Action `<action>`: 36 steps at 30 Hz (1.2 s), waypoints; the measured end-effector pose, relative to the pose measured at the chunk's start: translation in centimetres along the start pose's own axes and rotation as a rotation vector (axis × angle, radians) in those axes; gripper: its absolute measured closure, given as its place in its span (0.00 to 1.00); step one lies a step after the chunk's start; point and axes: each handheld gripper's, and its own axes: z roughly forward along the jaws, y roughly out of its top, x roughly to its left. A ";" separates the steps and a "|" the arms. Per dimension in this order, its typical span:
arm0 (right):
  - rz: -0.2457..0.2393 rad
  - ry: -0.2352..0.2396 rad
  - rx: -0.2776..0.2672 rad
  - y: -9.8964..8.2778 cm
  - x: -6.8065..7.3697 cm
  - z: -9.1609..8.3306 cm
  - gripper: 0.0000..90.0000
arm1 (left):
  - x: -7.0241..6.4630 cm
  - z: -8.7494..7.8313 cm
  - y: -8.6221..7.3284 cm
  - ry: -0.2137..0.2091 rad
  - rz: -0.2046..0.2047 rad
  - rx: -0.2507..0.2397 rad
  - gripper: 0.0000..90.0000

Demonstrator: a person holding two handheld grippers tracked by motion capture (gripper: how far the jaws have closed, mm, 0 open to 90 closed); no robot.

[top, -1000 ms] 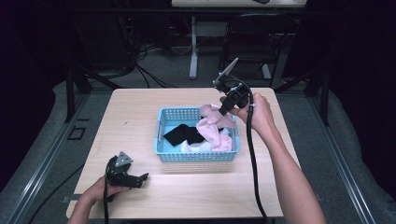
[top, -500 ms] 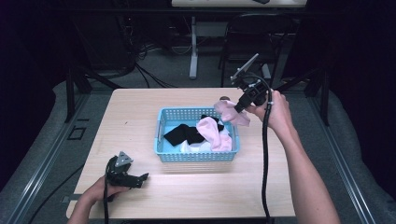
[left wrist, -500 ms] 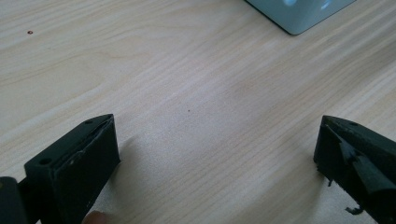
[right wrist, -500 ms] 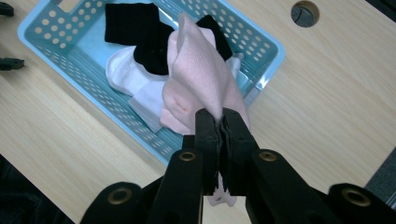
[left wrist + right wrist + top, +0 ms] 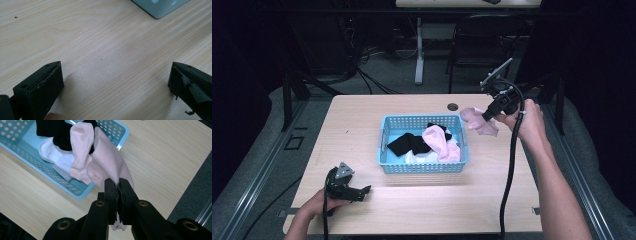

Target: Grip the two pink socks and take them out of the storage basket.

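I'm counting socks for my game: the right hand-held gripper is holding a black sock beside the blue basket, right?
Not quite. The sock pinched in the right hand-held gripper is pink, not black, as the right gripper view shows. It does hang beside the blue basket; black socks lie inside it.

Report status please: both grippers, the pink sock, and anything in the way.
Right gripper shut on pink sock, held above table right of blue basket. Left gripper open, resting on table, nothing between its jaws. Nothing in the way on the wood beside the basket.
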 end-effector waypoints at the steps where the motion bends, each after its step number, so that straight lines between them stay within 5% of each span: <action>1: 0.007 0.000 -0.002 -0.2 -0.3 0.0 0.96 | 0.0 0.0 0.0 0.000 0.000 0.000 0.00; 10: 0.087 -0.015 0.012 -2.5 -2.7 0.6 0.96 | 0.0 0.0 0.0 0.001 0.001 0.000 0.00; 22: 0.136 -0.035 0.065 -4.4 -4.3 3.1 0.96 | 0.0 0.0 0.0 0.000 0.000 0.000 0.00; 36: 0.190 -0.013 0.139 -6.9 -5.8 9.3 0.95 | 0.0 0.0 0.0 0.001 0.002 0.000 0.00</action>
